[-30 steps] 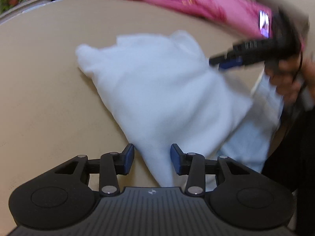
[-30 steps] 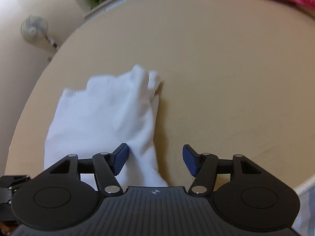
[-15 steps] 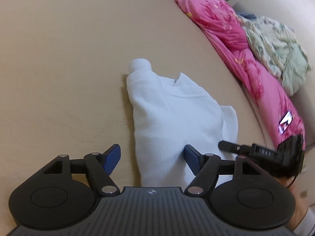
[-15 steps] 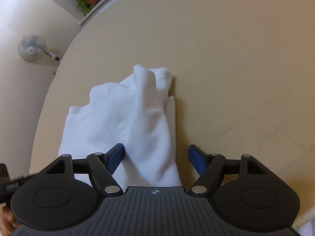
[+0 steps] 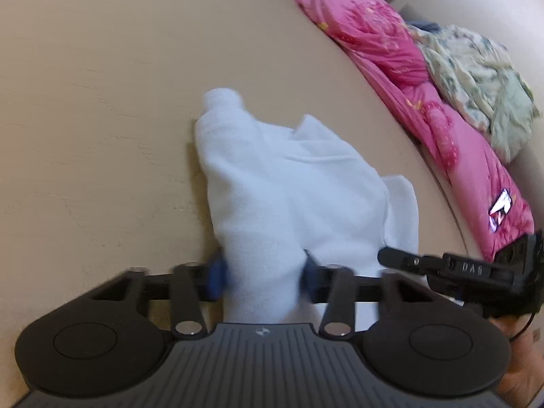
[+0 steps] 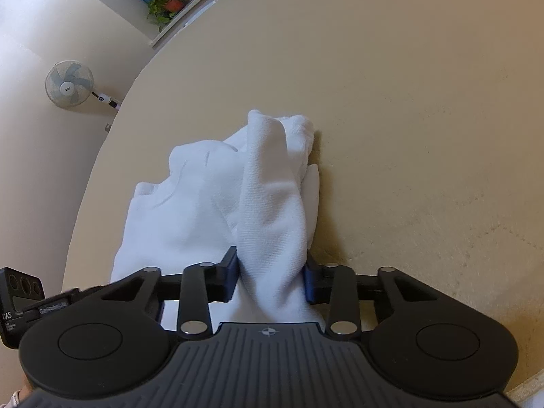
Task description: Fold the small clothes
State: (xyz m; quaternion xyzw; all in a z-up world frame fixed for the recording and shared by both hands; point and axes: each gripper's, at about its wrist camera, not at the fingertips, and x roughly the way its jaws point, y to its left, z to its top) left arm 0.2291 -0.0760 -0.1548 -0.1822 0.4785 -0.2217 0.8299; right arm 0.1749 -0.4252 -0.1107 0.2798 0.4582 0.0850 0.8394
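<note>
Each tool is closed on a bunched end of the small white garment (image 5: 289,197): the left tool (image 5: 261,273) pinches one thick fold and the right tool (image 6: 270,272) another, likely so that both near ends can be lifted or carried over together for the next fold. The garment lies on the beige tabletop (image 6: 408,102) toward its near edge, partly folded and rumpled, a soft knit with layered flaps and a rolled end pointing toward the far edge.

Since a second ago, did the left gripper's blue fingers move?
Yes. The left gripper has closed inward, pinching the white cloth garment on the tan table.
</note>
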